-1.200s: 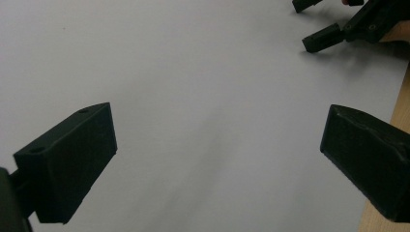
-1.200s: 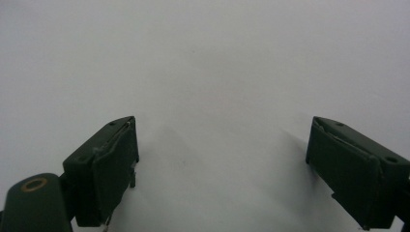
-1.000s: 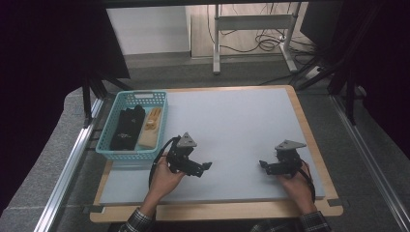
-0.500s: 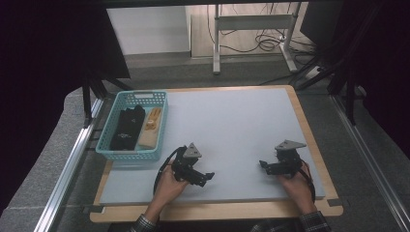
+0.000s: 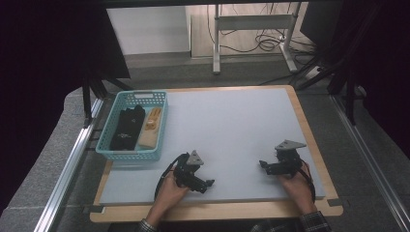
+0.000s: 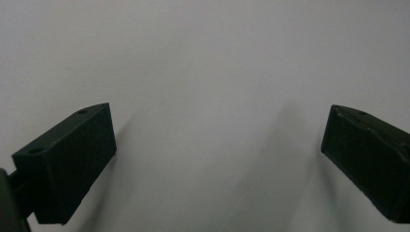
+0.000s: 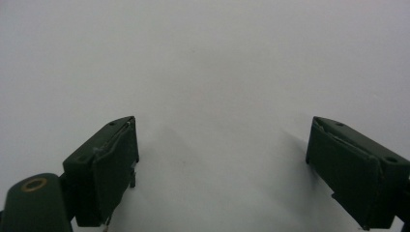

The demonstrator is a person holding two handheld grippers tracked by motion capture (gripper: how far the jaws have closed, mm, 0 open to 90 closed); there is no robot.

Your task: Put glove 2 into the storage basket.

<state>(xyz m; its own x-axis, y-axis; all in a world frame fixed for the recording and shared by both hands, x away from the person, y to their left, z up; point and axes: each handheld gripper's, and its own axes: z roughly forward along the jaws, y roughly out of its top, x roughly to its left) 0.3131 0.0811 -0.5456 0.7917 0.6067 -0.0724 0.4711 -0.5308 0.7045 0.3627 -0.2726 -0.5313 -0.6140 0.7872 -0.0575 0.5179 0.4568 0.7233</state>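
Jaws on your left black gripper [image 5: 209, 182] stand wide apart over bare pale grey table mat [image 5: 232, 125], holding nothing, and your right black gripper [image 5: 261, 164] is spread just as wide, also empty. Well off to the left of your left gripper sits the blue plastic mesh basket [image 5: 107, 152], with a black folded item [image 5: 126, 126] and a tan one [image 5: 151, 129] inside it.

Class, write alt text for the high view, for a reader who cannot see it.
A person's hands hold the left gripper and the right gripper low over a grey mat. A blue basket at the mat's left edge holds black and tan items.
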